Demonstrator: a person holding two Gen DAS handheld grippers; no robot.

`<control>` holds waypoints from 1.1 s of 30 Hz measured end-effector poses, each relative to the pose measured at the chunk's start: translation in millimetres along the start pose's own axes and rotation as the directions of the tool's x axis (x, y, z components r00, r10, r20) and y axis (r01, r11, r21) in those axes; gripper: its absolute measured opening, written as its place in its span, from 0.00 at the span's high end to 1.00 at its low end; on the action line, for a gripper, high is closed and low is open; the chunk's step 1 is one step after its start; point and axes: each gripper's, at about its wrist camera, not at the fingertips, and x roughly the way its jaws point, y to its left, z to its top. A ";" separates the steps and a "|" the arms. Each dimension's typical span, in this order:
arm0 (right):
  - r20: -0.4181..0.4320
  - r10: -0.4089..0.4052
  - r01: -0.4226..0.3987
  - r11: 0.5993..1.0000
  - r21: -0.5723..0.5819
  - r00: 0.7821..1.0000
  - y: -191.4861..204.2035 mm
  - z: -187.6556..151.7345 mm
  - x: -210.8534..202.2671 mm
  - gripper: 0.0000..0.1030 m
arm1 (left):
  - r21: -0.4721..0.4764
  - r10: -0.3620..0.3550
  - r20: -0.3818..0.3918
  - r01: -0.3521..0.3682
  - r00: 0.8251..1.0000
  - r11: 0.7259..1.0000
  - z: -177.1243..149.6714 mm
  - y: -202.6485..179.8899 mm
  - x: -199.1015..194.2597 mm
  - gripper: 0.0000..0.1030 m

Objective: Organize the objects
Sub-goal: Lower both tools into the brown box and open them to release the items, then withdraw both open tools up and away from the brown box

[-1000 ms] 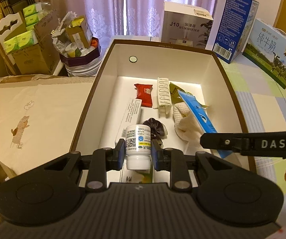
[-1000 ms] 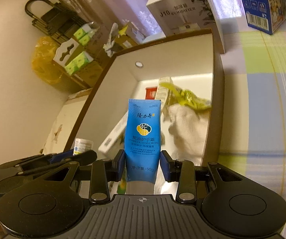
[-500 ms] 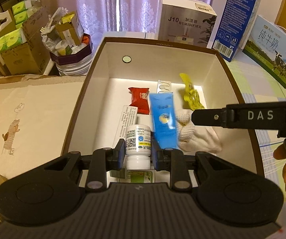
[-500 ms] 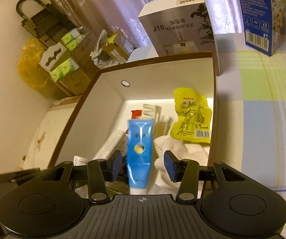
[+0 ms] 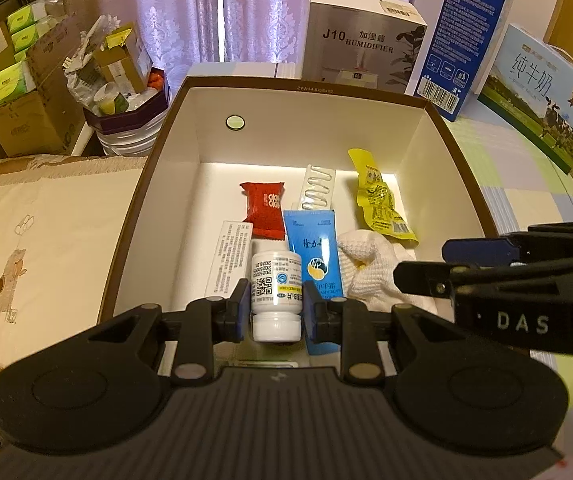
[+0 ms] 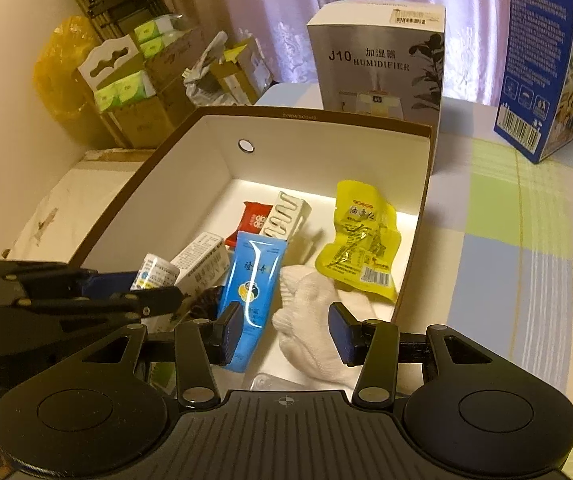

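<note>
An open brown-rimmed white box (image 5: 306,84) holds a red packet (image 5: 264,210), a long white carton (image 5: 228,258), a white ridged piece (image 5: 318,188), a yellow snack packet (image 5: 378,204) and a white cloth (image 5: 370,268). A blue hand-cream tube (image 5: 314,256) (image 6: 252,280) lies in the box between the carton and the cloth. Over the box's near end, my left gripper (image 5: 274,304) is shut on a white pill bottle (image 5: 276,292), cap toward the camera. My right gripper (image 6: 282,334) stands open above the tube and cloth, gripping nothing.
Behind the box stand a humidifier carton (image 5: 362,44), a tall blue carton (image 5: 462,40) and a milk carton (image 5: 542,96). Tissue boxes and clutter (image 5: 6,80) fill the far left. A checked tablecloth (image 6: 526,240) lies right of the box.
The right gripper's jaws opened and the blue tube dropped from them into the box. The left gripper, still holding the bottle, shifted slightly over the box.
</note>
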 end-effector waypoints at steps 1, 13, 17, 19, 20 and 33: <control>0.002 -0.004 0.004 1.000 -0.007 1.000 0.4 0.0 -0.7 0.56 | -0.003 0.000 0.003 0.000 1.000 1.000 1.1 0.6 0.1 0.78; 0.034 0.012 -0.009 0.998 -0.068 0.999 13.3 -15.9 -28.4 0.36 | -0.014 0.003 0.074 -0.002 0.997 1.000 9.0 11.8 -20.0 0.22; 0.049 0.013 -0.009 0.997 -0.070 0.999 18.9 -27.2 -46.7 0.32 | -0.002 0.010 0.093 -0.010 0.996 1.000 2.8 14.4 -36.0 0.14; 0.060 0.016 -0.013 0.998 -0.058 0.998 20.6 -34.5 -57.2 0.31 | 0.000 0.016 0.102 -0.016 0.995 1.000 -1.7 16.1 -45.5 0.10; 0.062 0.017 -0.014 0.999 -0.049 0.998 21.3 -37.8 -61.7 0.31 | -0.001 0.019 0.107 -0.019 0.994 1.000 -4.4 17.2 -50.5 0.08; 0.076 -0.018 0.016 1.000 0.027 0.997 24.1 -85.7 -116.4 0.31 | -0.007 0.017 0.143 -0.016 0.990 1.000 -49.3 8.4 -110.8 0.01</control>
